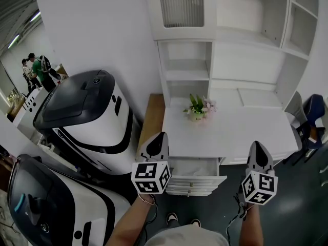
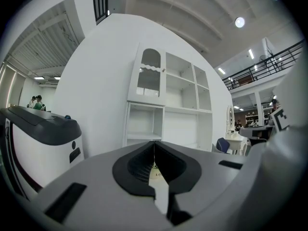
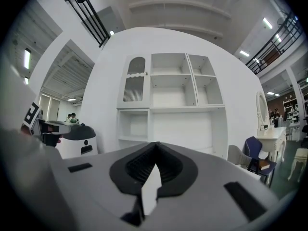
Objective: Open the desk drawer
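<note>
**Claws.** The left claw (image 1: 161, 137) is closed, its tips meeting with nothing gripped. The right claw (image 1: 255, 145) is likewise closed and empty. Both point level toward the furniture and sit short of the counter's near edge.

**Item under task.** The white desk drawer (image 1: 193, 167) sits beneath the front edge of the white counter (image 1: 246, 132), at 6 o'clock of its top. It lies between my two claws, nearer the left one. From the head view it appears already drawn out part-way, with its pale interior showing. More white drawer fronts sit stacked under it. I can make out no knob or pull.

**Handling, in my judgement.**
- It is a light, rigid box of painted board, smooth-faced and probably slippery to the pads.
- It should slide straight toward me, and a skewed pull may bind it.
- The best hold is the top lip of the front panel, at centre, which calls for opening a claw first.

**Surface.** The counter is matt white and carries a small pot of pink and green flowers (image 1: 199, 108) at 12 o'clock of the drawer. A white shelved hutch (image 1: 246, 60) rises behind it.

**Room.**
- 9 o'clock: two rounded white machines with dark tops (image 1: 87, 111).
- 3 o'clock: a blue chair (image 1: 313, 111).
- Underfoot: a dark floor (image 1: 292, 209).
- 10 o'clock, far off: people (image 1: 36, 68).
</note>
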`<action>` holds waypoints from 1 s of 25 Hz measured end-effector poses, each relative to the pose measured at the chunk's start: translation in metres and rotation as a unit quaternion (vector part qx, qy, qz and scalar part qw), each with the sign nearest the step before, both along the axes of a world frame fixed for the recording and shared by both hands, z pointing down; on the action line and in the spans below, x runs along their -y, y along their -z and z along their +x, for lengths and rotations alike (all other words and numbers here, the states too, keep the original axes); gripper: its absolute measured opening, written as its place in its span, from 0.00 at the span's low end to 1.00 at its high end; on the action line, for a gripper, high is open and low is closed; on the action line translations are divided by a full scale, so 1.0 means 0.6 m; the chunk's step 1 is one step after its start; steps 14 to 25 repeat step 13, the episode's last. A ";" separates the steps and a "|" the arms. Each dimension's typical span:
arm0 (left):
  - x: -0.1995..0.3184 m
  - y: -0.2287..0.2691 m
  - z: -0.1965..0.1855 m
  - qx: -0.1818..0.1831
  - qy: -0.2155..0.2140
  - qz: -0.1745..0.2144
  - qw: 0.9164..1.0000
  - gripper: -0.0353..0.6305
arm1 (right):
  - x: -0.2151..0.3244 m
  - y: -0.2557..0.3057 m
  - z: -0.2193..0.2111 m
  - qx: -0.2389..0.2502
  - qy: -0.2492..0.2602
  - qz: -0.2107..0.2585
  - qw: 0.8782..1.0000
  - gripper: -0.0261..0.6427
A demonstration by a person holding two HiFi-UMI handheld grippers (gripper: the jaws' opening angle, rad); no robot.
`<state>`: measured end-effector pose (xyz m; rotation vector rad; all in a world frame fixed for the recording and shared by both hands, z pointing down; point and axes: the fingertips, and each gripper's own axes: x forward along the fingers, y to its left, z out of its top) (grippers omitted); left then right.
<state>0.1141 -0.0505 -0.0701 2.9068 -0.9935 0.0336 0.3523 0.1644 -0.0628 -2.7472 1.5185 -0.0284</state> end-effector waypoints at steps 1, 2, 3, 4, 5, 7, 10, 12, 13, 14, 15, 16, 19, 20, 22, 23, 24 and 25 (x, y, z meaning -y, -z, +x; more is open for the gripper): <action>-0.001 -0.001 -0.001 -0.001 0.001 -0.001 1.000 0.08 | -0.002 0.000 0.000 0.001 -0.001 0.000 1.000 0.05; -0.003 -0.003 -0.002 -0.001 0.002 -0.003 1.000 0.08 | -0.003 -0.001 0.001 0.002 -0.002 -0.001 1.000 0.05; -0.005 -0.005 -0.004 -0.001 0.002 -0.004 1.000 0.08 | -0.005 -0.001 0.001 0.003 -0.003 -0.001 1.000 0.05; -0.007 -0.007 -0.004 -0.001 0.002 -0.006 1.000 0.08 | -0.007 -0.001 0.001 0.003 -0.003 -0.001 1.000 0.05; -0.009 -0.008 -0.004 -0.001 0.002 -0.007 1.000 0.08 | -0.008 -0.001 0.000 0.004 -0.003 -0.002 1.000 0.05; -0.012 -0.011 -0.004 0.000 0.002 -0.009 1.000 0.08 | -0.009 -0.001 -0.001 0.003 -0.002 -0.003 1.000 0.05; -0.018 -0.013 -0.003 0.001 0.001 -0.010 1.000 0.08 | -0.011 -0.002 -0.004 0.001 -0.002 -0.005 1.000 0.05; -0.023 -0.013 -0.004 0.002 0.001 -0.009 1.000 0.08 | -0.013 -0.002 -0.005 0.002 -0.001 -0.007 1.000 0.05; -0.025 -0.013 -0.004 0.003 0.000 -0.009 1.000 0.08 | -0.014 -0.002 -0.005 0.003 -0.001 -0.008 1.000 0.05; -0.025 -0.013 -0.004 0.003 0.000 -0.009 1.000 0.08 | -0.014 -0.002 -0.005 0.003 -0.001 -0.008 1.000 0.05; -0.025 -0.013 -0.004 0.003 0.000 -0.009 1.000 0.08 | -0.014 -0.002 -0.005 0.003 -0.001 -0.008 1.000 0.05; -0.025 -0.013 -0.004 0.003 0.000 -0.009 1.000 0.08 | -0.014 -0.002 -0.005 0.003 -0.001 -0.008 1.000 0.05; -0.025 -0.013 -0.004 0.003 0.000 -0.009 1.000 0.08 | -0.014 -0.002 -0.005 0.003 -0.001 -0.008 1.000 0.05; -0.025 -0.013 -0.004 0.003 0.000 -0.009 1.000 0.08 | -0.014 -0.002 -0.005 0.003 -0.001 -0.008 1.000 0.05; -0.025 -0.013 -0.004 0.003 0.000 -0.009 1.000 0.08 | -0.014 -0.002 -0.005 0.003 -0.001 -0.008 1.000 0.05; -0.025 -0.013 -0.004 0.003 0.000 -0.009 1.000 0.08 | -0.014 -0.002 -0.005 0.003 -0.001 -0.008 1.000 0.05; -0.025 -0.013 -0.004 0.003 0.000 -0.009 1.000 0.08 | -0.014 -0.002 -0.005 0.003 -0.001 -0.008 1.000 0.05; -0.025 -0.013 -0.004 0.003 0.000 -0.009 1.000 0.08 | -0.014 -0.002 -0.005 0.003 -0.001 -0.008 1.000 0.05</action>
